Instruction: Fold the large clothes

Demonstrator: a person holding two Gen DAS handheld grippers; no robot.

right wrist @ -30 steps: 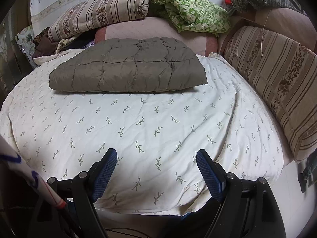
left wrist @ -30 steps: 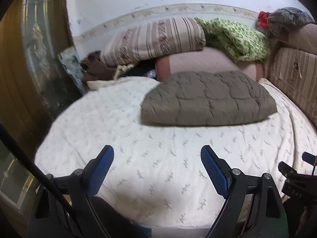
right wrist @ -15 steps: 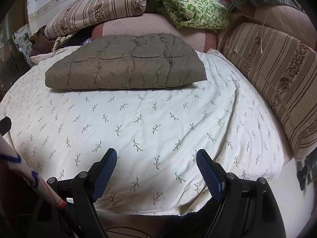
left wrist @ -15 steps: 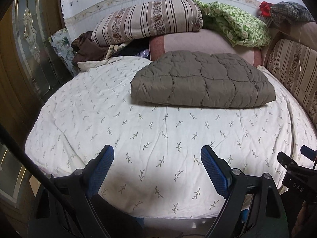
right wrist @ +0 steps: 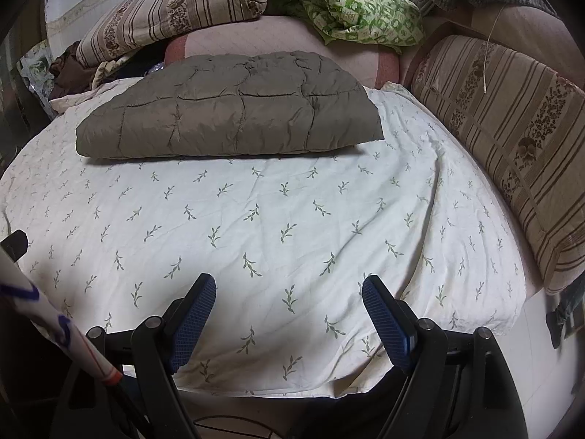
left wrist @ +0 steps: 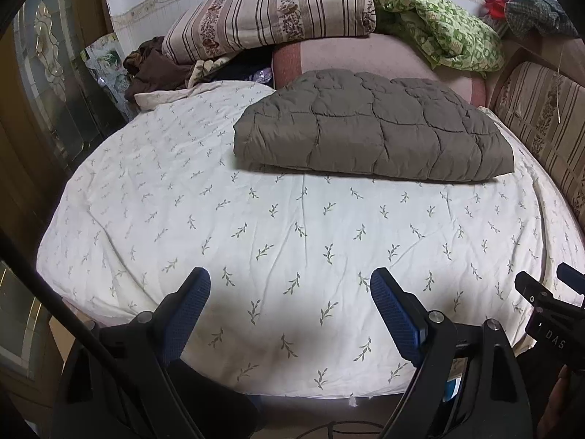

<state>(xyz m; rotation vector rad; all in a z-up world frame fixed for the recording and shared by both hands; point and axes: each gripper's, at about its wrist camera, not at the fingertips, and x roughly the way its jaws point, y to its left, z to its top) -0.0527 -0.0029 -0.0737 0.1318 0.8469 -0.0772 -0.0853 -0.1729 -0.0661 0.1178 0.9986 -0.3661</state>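
A grey-brown quilted garment (left wrist: 369, 128) lies folded into a flat bundle at the far side of the bed; it also shows in the right wrist view (right wrist: 230, 109). The bed sheet (left wrist: 292, 226) is white with small green sprigs. My left gripper (left wrist: 290, 285) is open and empty, above the near edge of the bed, well short of the garment. My right gripper (right wrist: 289, 289) is open and empty, also above the near edge. Part of the right gripper shows at the right edge of the left wrist view (left wrist: 548, 303).
A striped rolled quilt (left wrist: 270, 18), a green patterned blanket (left wrist: 438, 33) and a pink bolster (left wrist: 351, 55) are piled behind the garment. Striped cushions (right wrist: 512, 128) line the right side. Dark clothes (left wrist: 153, 69) and a glass door (left wrist: 40, 84) are at the left.
Both views have tilted down and drawn slightly closer to the bed. The folded garment has not moved. Both grippers stay open.
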